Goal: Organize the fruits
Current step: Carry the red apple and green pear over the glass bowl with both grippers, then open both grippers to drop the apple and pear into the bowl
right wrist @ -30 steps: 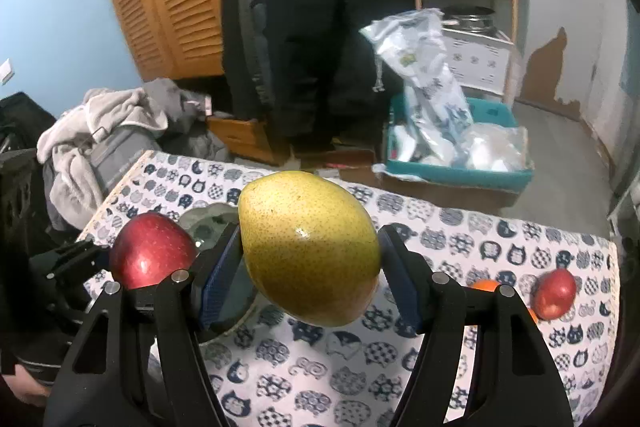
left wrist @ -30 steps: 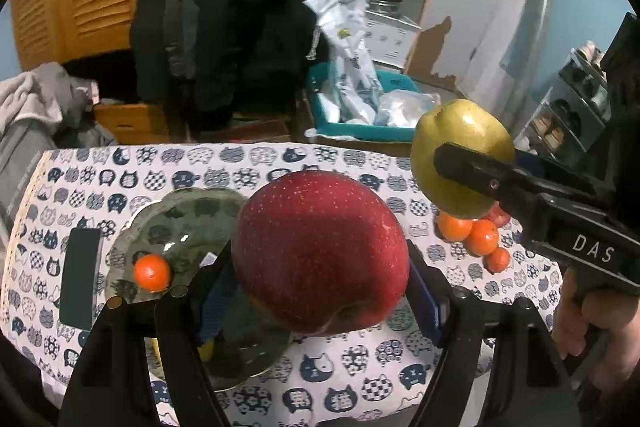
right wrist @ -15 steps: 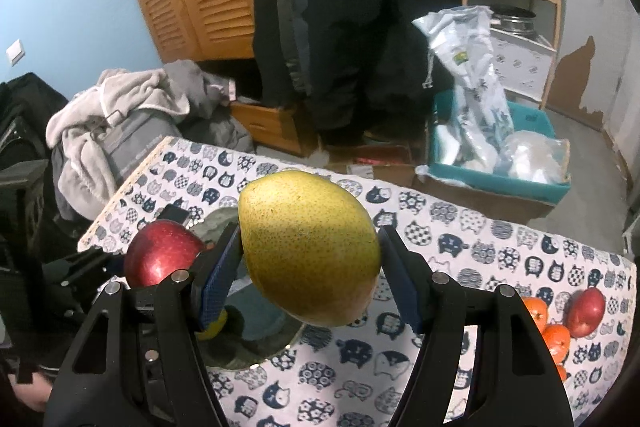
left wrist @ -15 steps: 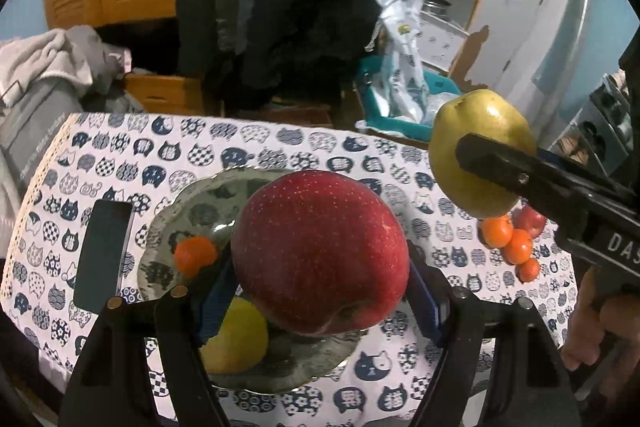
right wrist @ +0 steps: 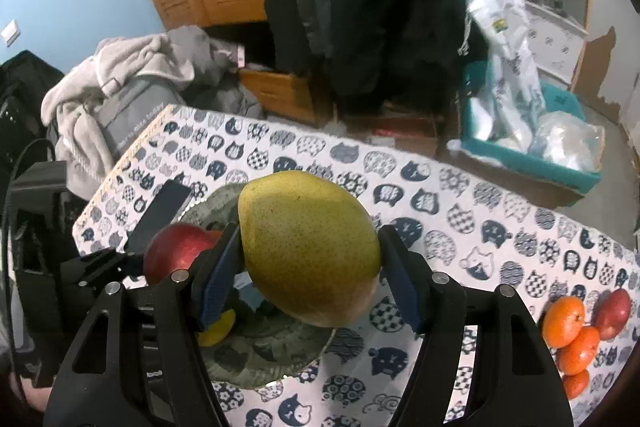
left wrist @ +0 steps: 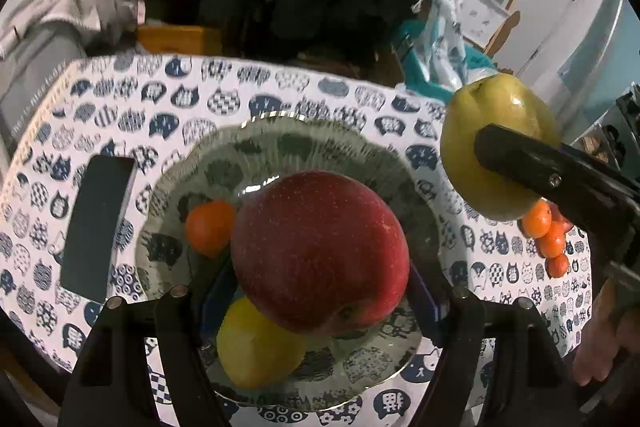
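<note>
Left gripper (left wrist: 320, 291): black two-finger tool with blue pads, clamped on a large round red apple (left wrist: 320, 251) at the centre of the left wrist view, above the plate.
Right gripper (right wrist: 310, 267): the same kind of tool, closed on a big yellow-green speckled pear (right wrist: 310, 247) at the middle of the right wrist view.
Plate: one round grey-green patterned plate (left wrist: 304, 143) lies on the white tablecloth printed with blue cat heads (left wrist: 280, 83), filling the centre of the left wrist view.
Fruit on plate, count: two, a small orange tangerine (left wrist: 210, 227) left of the apple and a yellow lemon (left wrist: 256, 347) at lower centre.
Loose fruit, count: in the right wrist view, lower right, four small orange mandarins (right wrist: 563, 321) in a cluster with one small red fruit (right wrist: 612, 313) touching them.
Dark slab: one flat black rectangular object (left wrist: 96, 227) lies just left of the plate.
Only in left wrist view: the whole plate rim, the tangerine clear, a bare hand (left wrist: 600, 343) at the right edge under the other tool.
Only in right wrist view: the small red fruit clear and the cluster countable; the left view shows the pile partly hidden behind the pear.
Seen from both: each view shows the other gripper's fruit, the pear at upper right in the left view, the apple at lower left in the right view.
</note>
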The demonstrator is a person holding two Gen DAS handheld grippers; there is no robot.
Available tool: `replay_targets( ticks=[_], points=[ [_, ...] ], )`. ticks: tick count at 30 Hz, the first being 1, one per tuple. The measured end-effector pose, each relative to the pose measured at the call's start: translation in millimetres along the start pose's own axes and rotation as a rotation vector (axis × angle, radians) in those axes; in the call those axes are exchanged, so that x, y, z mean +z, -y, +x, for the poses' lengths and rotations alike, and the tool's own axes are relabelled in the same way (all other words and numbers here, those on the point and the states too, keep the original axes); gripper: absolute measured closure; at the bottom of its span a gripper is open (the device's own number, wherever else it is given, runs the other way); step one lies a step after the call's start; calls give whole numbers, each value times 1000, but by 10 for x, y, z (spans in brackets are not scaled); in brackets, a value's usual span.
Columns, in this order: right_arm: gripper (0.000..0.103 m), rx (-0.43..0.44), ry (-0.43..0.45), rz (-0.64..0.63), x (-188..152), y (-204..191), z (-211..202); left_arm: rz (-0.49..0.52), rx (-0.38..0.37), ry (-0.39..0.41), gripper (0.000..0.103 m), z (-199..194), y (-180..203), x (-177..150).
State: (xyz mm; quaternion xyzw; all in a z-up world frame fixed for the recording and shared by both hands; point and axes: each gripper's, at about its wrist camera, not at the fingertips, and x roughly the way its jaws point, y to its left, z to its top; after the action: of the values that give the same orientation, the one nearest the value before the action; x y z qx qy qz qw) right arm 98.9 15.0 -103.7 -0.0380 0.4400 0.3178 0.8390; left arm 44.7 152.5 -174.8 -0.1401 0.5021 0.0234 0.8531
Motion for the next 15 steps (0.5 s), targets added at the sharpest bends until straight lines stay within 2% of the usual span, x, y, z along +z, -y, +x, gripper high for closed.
replay_targets(
  ticks=[5,10,15],
  points=[
    [34,20,-48,3,-44,-54,190,-19,27,-41,25,164,-94,-34],
    [34,29,-92,-2,-96,-91,370,-42,15,-91,25,290,-164,-83],
    [34,31,-127,7,-166,-87,512,-36,16,-86,25,318,-159,-93]
  ],
)
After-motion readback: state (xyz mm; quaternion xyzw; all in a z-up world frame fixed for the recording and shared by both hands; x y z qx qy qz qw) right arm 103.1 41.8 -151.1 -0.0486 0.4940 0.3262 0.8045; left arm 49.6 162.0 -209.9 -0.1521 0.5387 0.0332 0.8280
